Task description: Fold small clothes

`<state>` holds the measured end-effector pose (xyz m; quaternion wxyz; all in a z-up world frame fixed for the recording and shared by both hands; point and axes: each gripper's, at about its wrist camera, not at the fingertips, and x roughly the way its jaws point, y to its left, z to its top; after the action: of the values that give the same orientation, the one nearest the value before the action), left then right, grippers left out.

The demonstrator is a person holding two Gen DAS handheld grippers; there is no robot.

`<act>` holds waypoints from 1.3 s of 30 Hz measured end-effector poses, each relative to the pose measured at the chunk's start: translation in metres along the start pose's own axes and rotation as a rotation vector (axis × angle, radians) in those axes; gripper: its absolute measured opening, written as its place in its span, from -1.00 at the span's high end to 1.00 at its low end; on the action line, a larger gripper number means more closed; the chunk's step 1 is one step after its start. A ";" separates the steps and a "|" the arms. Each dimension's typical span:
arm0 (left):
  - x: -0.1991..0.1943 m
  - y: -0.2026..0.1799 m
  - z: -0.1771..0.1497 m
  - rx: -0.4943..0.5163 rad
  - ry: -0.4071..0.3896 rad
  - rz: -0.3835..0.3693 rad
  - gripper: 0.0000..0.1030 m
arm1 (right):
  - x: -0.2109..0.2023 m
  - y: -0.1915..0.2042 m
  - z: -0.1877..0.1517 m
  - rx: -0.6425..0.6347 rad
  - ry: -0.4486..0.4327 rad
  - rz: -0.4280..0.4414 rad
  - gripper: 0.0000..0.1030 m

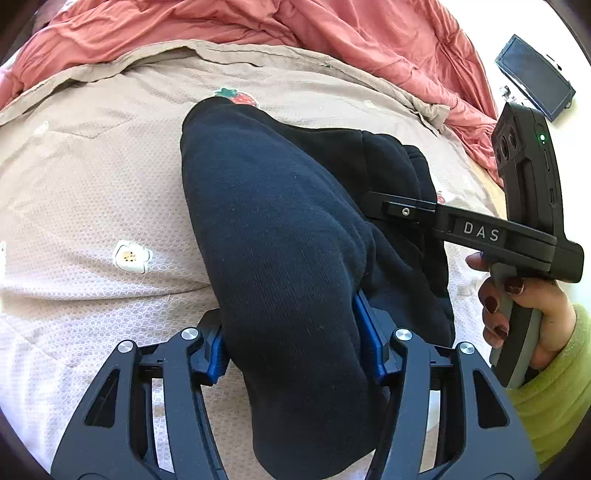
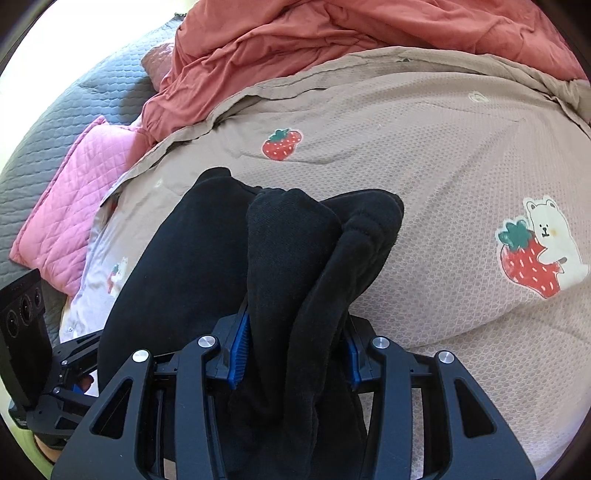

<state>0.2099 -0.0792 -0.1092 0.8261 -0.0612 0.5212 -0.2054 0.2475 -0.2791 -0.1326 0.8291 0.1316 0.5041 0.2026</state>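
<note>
Nearest the lens, the left gripper pinches a thick bunch of the dark garment between its blue ribbed pads. The garment is soft, fleecy navy-black knit; its long axis runs from the jaws away across the bed. To the right, the right gripper, with "DAS" in white on its black body, likewise clamps bunched folds of the same cloth. A hand in a lime sleeve holds its grey handle. Underneath lies a beige honeycomb-textured cover printed with strawberries and a bear, with a crumpled coral blanket at the far side.
</note>
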 end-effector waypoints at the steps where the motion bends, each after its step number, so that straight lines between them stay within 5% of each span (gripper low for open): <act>1: 0.001 0.000 0.000 0.000 0.002 0.002 0.03 | 0.001 0.000 -0.001 0.000 0.000 -0.005 0.17; 10: 0.010 0.004 -0.006 0.002 0.022 0.030 -0.15 | 0.016 -0.017 -0.004 0.020 0.028 -0.073 -0.30; 21: 0.010 0.002 -0.007 0.008 0.024 0.046 -0.23 | 0.014 -0.023 -0.003 0.067 0.033 -0.066 -0.46; 24: 0.003 0.000 -0.009 0.012 0.016 0.054 -0.23 | 0.000 -0.018 -0.005 0.058 -0.013 -0.068 -0.47; 27: -0.007 -0.001 -0.010 0.013 -0.002 0.068 -0.28 | -0.021 -0.017 -0.005 0.068 -0.068 -0.063 -0.71; 32: -0.045 -0.006 -0.011 0.043 -0.113 0.124 -0.82 | -0.068 -0.005 -0.008 0.039 -0.175 -0.100 -0.91; 39: -0.106 -0.010 -0.020 0.001 -0.240 0.192 -0.82 | -0.128 0.029 -0.025 -0.053 -0.288 -0.188 -0.92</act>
<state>0.1502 -0.0430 -0.0266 0.8984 -0.0349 0.4219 -0.1170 0.1672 -0.3129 -0.0318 0.9113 0.0896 0.3848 0.1162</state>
